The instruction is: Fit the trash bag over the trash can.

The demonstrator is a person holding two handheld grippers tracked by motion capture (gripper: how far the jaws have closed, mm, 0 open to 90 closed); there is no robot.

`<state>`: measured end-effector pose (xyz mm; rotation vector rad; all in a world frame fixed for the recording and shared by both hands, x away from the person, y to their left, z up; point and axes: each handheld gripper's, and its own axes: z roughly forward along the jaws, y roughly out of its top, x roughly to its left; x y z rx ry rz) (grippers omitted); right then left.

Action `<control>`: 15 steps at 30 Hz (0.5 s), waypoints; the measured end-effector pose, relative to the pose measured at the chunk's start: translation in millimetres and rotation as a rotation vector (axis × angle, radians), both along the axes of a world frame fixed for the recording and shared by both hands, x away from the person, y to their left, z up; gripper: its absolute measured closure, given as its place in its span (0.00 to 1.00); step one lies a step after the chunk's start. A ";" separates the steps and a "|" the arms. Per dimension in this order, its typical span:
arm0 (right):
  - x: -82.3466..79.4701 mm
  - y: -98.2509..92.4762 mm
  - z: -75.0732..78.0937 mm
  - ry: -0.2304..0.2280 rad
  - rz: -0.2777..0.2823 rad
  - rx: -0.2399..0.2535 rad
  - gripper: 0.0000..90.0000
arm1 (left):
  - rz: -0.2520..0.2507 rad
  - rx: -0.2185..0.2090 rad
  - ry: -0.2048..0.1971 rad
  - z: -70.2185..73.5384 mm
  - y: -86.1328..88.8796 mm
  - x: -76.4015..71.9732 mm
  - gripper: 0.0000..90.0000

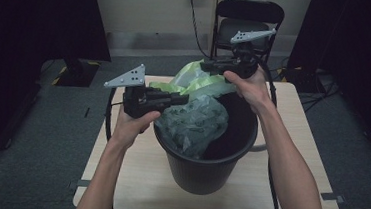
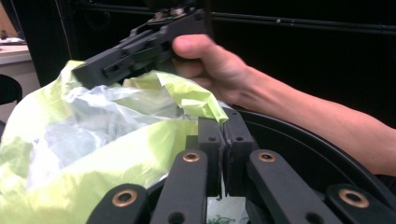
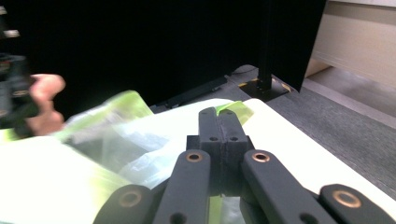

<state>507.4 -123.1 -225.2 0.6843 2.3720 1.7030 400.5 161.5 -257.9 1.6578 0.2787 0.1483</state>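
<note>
A pale wooden table [image 1: 301, 143] with rounded corners is seen from above, on grey carpet. At its centre stands a round black plastic bin [image 1: 208, 174] with faintly ribbed walls and a smooth, thick rim. A thin, crinkled plastic bag [image 1: 195, 120], translucent with yellow-green edges, is draped half inside the bin and bunched above its far left rim; its film looks glossy and wrinkled.

The left gripper [image 1: 181, 99], black and angular with a grey three-cornered plate on top, is held level over the bin's left rim. In the left gripper view its flat black jaws are pressed together on a fold of the bag's green edge [image 2: 205, 105].

The right gripper [image 1: 206, 65] is held above the bin's far rim. In the right gripper view its jaws are closed tight on the bag's edge [image 3: 140, 140].
</note>
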 end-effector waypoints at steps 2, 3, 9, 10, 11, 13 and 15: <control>4.2 -3.4 0.4 0.004 -0.013 0.009 1.00 | -0.002 -0.003 0.003 -0.8 -0.3 -3.3 0.98; 5.8 -4.1 0.4 0.008 -0.020 0.006 1.00 | -0.003 -0.003 0.000 -1.0 -0.3 -5.2 0.98; 25.1 -7.8 -3.4 0.038 -0.071 -0.027 1.00 | -0.019 -0.033 -0.019 2.0 -1.7 -19.5 0.98; 29.2 -7.2 -4.6 0.042 -0.076 -0.029 1.00 | -0.029 -0.035 -0.035 4.8 -3.2 -27.4 0.98; 32.0 -6.6 -5.5 0.045 -0.074 -0.032 1.00 | -0.029 -0.034 -0.045 6.4 -4.1 -31.6 0.98; 38.9 -4.5 -8.4 0.053 -0.079 -0.043 1.00 | -0.030 -0.030 -0.062 9.7 -5.4 -40.8 0.98; 43.5 -3.9 -10.5 0.059 -0.079 -0.046 1.00 | -0.035 -0.031 -0.071 10.9 -5.8 -45.0 0.98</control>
